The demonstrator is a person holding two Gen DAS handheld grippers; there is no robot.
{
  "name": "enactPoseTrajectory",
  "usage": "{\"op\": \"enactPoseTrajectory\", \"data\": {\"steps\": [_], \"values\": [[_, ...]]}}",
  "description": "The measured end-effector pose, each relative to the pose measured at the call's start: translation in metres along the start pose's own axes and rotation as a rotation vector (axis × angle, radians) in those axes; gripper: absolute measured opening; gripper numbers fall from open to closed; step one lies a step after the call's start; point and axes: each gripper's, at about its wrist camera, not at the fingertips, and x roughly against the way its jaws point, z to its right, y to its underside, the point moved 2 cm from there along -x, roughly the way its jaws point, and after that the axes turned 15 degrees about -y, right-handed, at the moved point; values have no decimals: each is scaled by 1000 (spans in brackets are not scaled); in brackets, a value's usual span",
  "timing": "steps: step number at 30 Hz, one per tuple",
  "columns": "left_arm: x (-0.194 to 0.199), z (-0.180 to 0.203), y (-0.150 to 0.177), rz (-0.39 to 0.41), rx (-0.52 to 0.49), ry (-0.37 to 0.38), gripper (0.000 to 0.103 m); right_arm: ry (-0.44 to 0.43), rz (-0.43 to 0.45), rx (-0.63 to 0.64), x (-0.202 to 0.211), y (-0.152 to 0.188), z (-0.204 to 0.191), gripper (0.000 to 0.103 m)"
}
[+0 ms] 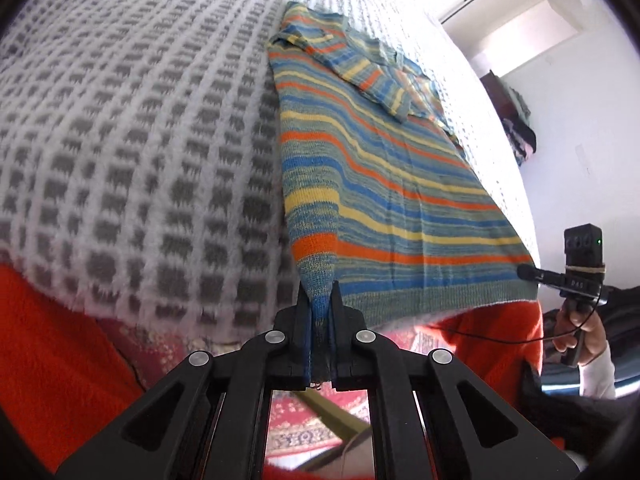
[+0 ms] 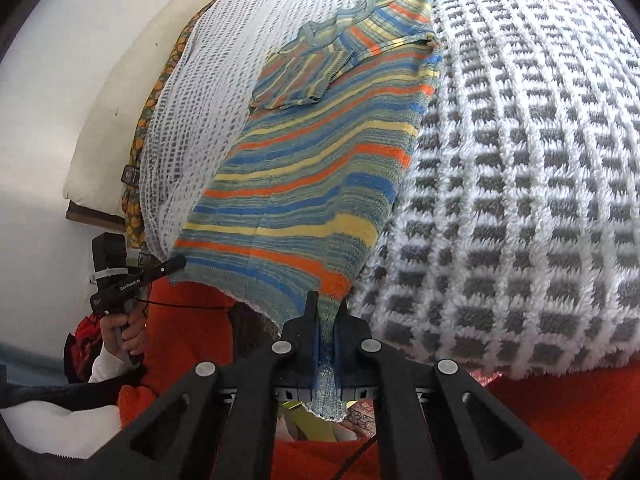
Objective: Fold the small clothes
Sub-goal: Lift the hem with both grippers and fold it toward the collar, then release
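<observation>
A striped knit sweater [image 1: 380, 184] in blue, orange, yellow and green lies lengthwise on a grey-and-white checked blanket [image 1: 140, 140], its sleeves folded across the chest at the far end. My left gripper [image 1: 318, 292] is shut on the sweater's near left hem corner. My right gripper [image 2: 326, 304] is shut on the near right hem corner of the sweater [image 2: 312, 184]. Each gripper also shows in the other's view: the right one [image 1: 528, 272] at the hem's right end, the left one [image 2: 176, 264] at the hem's left end.
The blanket [image 2: 520, 200] covers a bed. An orange fleece cover [image 1: 52, 340] hangs over the near edge. A white wall [image 1: 580, 120] and hanging clothes stand on one side, a pillow [image 2: 132, 100] and patterned sheet on the other.
</observation>
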Motion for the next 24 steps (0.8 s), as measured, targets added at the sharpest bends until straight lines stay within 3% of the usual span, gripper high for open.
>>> {"op": "enactPoseTrajectory", "data": {"steps": [7, 12, 17, 20, 24], "values": [[6, -12, 35, -116, -33, -16, 4, -50, -72, -93, -3, 60, 11, 5], [11, -14, -12, -90, 34, 56, 4, -150, 37, -184, 11, 49, 33, 5], [14, 0, -115, 14, 85, 109, 4, -246, 184, -194, 28, -23, 37, 5], [8, 13, -184, 69, 83, 78, 4, -265, 260, -182, 31, -82, 35, 5], [-22, 23, -275, 80, 97, 22, 4, -240, 327, -195, 23, -175, 46, 5]]}}
